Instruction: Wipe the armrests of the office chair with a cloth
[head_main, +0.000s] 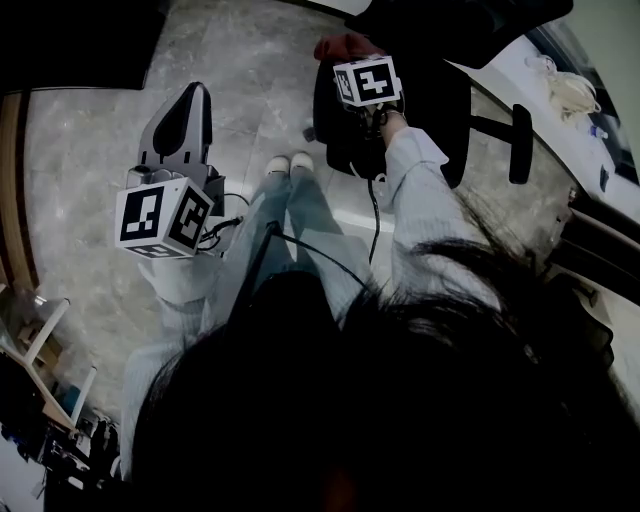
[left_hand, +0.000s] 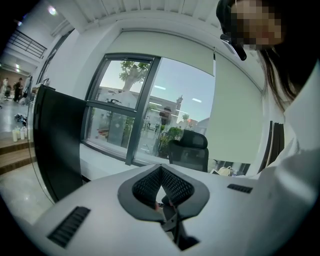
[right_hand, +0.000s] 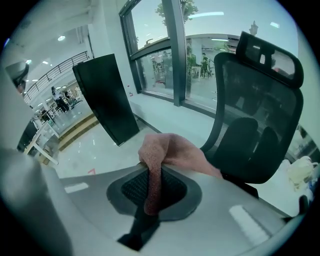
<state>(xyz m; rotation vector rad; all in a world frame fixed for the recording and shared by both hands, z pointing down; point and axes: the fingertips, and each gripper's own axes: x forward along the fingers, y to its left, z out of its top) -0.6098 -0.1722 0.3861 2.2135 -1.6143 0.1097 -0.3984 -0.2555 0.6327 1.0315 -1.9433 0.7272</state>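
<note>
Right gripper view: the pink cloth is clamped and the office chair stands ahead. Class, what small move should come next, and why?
Probably carry the right hand-held gripper across to the armrest and lower the cloth onto it: the cloth is gripped but seems clear of the office chair, so no wiping has begun.

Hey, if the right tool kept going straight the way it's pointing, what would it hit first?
Most likely the chair. The right tool, shut on the cloth, points toward its mesh back, though depth is hard to judge.
</note>
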